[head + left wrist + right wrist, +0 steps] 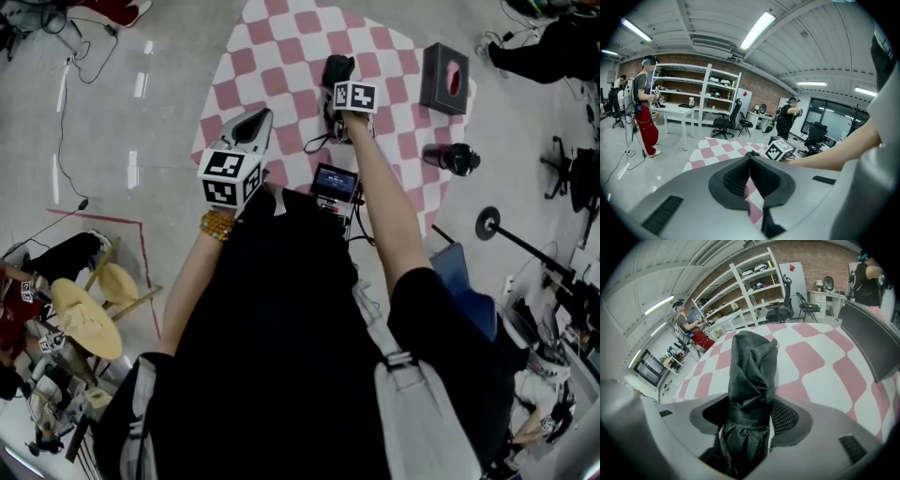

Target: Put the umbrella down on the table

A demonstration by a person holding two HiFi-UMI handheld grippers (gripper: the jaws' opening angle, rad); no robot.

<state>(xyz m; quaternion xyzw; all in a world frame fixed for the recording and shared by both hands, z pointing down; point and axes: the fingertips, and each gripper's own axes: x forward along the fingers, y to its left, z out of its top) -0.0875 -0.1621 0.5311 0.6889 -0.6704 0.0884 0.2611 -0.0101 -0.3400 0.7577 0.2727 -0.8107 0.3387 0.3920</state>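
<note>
Your right gripper (750, 418) has its jaws wide around the umbrella (752, 362), which seems to rest on the table (820, 376). Back straight off without snagging the fabric. The left gripper (750, 176) has its jaws closed on nothing.

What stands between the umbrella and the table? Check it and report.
Nothing visible does. The folded umbrella stands between the open fingers of the right gripper, directly over the checkered table. The dark box and the bottle sit off to the side.
</note>
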